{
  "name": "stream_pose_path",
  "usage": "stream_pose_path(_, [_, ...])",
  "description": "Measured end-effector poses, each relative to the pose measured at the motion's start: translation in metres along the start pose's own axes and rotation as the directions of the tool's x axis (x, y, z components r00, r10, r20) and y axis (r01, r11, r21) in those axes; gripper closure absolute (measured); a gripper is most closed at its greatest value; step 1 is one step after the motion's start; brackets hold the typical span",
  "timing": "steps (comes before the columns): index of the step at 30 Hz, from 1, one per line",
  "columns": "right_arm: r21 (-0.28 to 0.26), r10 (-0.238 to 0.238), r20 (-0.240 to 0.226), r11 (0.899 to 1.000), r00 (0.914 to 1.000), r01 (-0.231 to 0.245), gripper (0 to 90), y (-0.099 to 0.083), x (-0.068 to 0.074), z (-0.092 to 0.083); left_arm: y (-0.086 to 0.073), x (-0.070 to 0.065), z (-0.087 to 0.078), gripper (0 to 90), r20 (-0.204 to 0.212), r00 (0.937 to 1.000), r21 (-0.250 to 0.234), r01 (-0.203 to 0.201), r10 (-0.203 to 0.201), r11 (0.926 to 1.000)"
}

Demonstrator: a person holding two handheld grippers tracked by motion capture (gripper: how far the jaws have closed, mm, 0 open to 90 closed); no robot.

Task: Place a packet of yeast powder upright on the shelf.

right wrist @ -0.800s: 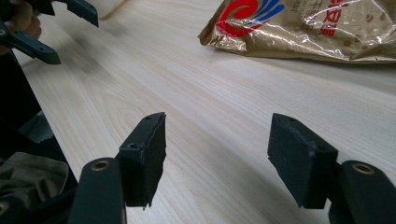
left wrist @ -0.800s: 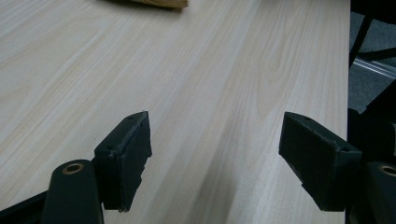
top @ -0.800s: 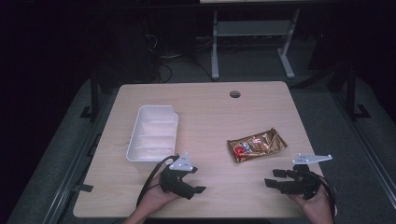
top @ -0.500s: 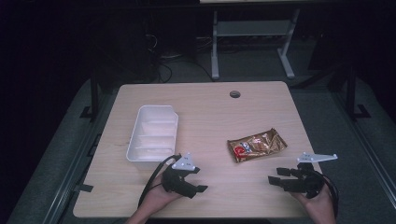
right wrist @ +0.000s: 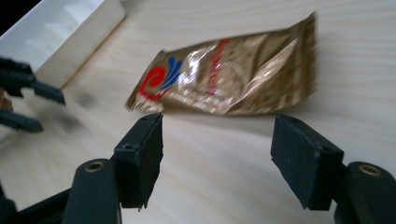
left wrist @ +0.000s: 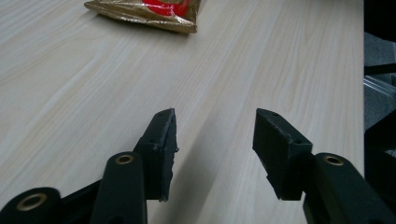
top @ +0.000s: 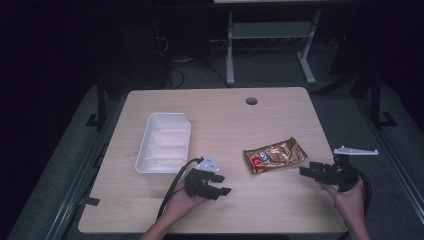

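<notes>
A gold foil snack packet (top: 274,155) with a red and blue logo lies flat on the wooden table (top: 220,120), right of centre. My right gripper (top: 306,171) hovers open just right of it, jaws pointing left toward the packet (right wrist: 224,79), nothing between them. My left gripper (top: 222,184) is open near the table's front, left of the packet (left wrist: 144,9), jaws pointing right with bare wood between them. A white divided tray (top: 164,142) stands at the left, and its corner (right wrist: 65,42) shows in the right gripper view.
A round cable hole (top: 251,101) sits near the table's far edge. Beyond the table a metal frame (top: 270,37) stands on the dark floor. Black cables trail from both grippers over the front edge.
My right gripper has edged slightly left toward the packet. The left gripper has stayed about where it was.
</notes>
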State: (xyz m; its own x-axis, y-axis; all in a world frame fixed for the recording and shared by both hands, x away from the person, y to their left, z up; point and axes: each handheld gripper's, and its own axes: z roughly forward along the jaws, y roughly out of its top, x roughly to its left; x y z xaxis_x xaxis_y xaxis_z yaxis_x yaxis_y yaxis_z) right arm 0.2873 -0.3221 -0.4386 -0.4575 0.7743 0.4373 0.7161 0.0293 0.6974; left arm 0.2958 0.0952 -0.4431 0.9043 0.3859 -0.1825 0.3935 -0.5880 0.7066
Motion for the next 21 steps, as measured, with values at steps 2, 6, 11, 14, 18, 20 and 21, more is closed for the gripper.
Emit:
stream_pose_path(2, [-0.010,0.008,0.015,1.000,0.9999,-0.008,33.6,0.006,-0.005,0.000,0.003,0.001,0.002,52.5,0.003,1.0000,0.000,-0.002,0.002,1.0000])
stream_pose_path(6, [-0.032,0.019,0.041,0.999,0.9990,-0.018,33.5,0.019,-0.014,-0.001,0.018,0.001,0.012,56.5,0.005,1.0000,0.013,-0.005,0.005,0.9999])
stream_pose_path(11, [-0.036,0.031,0.053,0.999,0.9981,-0.029,33.6,0.031,-0.020,0.003,0.041,0.005,0.023,61.0,-0.003,0.9999,0.024,-0.015,0.015,0.9996])
stream_pose_path(14, [-0.034,0.048,0.058,0.998,0.9972,-0.046,34.7,0.042,-0.026,0.011,0.052,0.009,0.032,64.6,-0.003,0.9999,0.031,-0.010,0.010,0.9995])
stream_pose_path(18, [-0.023,0.059,0.063,0.998,0.9963,-0.057,35.1,0.047,-0.029,0.020,0.071,0.013,0.044,67.5,-0.013,0.9998,0.050,-0.016,0.016,0.9986])
stream_pose_path(20, [-0.003,0.058,0.081,0.998,0.9950,-0.058,35.1,0.049,-0.032,0.029,0.079,0.014,0.049,68.7,-0.020,0.9996,0.059,-0.017,0.018,0.9981])
stream_pose_path(21, [0.007,0.058,0.088,0.998,0.9944,-0.059,35.0,0.049,-0.033,0.032,0.082,0.014,0.051,68.8,-0.022,0.9995,0.066,-0.021,0.023,0.9976])
